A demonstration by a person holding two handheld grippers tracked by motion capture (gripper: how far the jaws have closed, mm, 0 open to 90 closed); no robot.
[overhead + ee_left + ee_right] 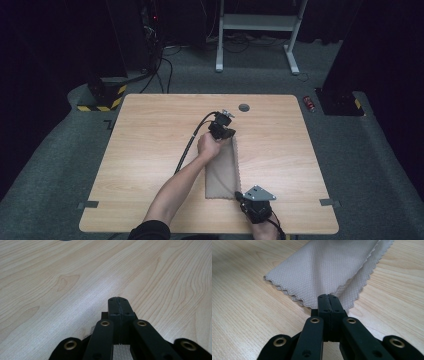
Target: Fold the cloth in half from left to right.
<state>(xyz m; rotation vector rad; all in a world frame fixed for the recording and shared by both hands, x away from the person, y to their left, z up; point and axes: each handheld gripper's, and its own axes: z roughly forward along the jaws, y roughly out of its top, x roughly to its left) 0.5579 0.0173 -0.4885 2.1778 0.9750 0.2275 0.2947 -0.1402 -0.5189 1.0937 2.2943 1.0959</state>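
Note:
A grey-beige cloth [224, 170] with scalloped edges lies folded into a long strip on the wooden table [150, 140]. My left gripper [229, 135] is at the strip's far end. In the left gripper view its jaws [118, 301] are pressed together, and a patch of the cloth [121, 350] shows under them. At the strip's near end sits my right gripper [240, 196]. Its jaws [328, 298] are closed on the near edge of the cloth [332, 267], where two layers fan out.
A round grey grommet [244, 107] sits in the tabletop near the far edge, just beyond the left gripper. On the floor behind are a red can [310, 103], a white desk frame [257, 30] and a stand base with yellow-black stripes [102, 97].

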